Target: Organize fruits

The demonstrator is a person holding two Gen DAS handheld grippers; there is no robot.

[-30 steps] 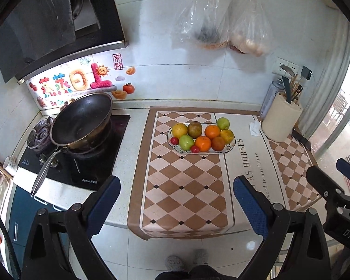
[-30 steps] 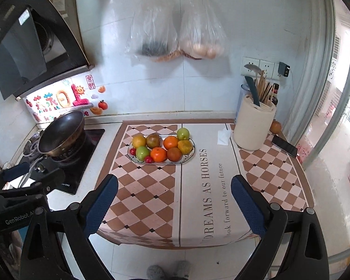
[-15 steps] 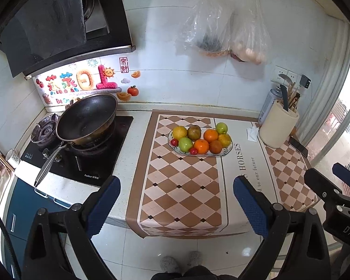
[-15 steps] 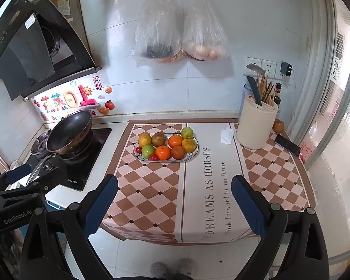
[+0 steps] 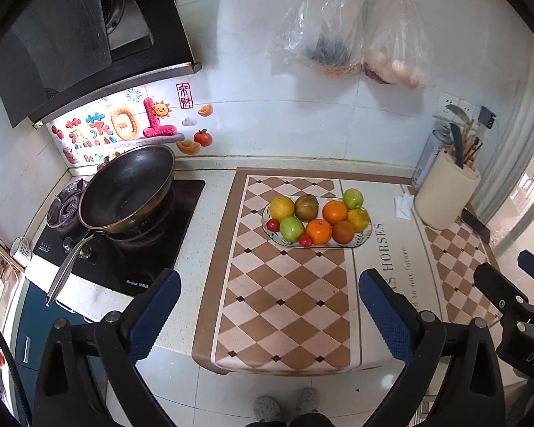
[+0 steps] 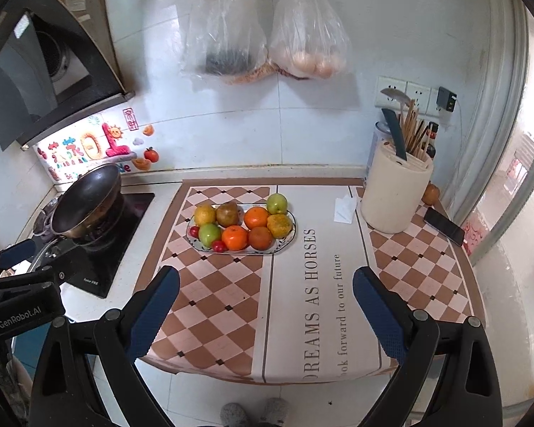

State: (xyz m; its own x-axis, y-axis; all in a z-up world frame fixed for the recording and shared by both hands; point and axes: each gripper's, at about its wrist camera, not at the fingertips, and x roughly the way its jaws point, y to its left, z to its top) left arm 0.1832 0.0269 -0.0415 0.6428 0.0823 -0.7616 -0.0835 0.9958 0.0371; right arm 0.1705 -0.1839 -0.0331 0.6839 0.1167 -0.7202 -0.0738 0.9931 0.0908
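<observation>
My left hand-held gripper & right hand-held gripper both spread apart, empty; fruit plate rim partly hidden by fruit; mat edge cut off.

"DREAMS AS HORSES" on counter mat, "GenRobot.AI" on left gripper

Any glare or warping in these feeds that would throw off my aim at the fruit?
Left wrist view: fisheye bends the wall tiles and the counter edge; the fruit plate sits near centre, sharp and evenly lit. Right wrist view: daylight washes out the window side; the plate shows no glare, and the blue fingers are in focus.
</observation>
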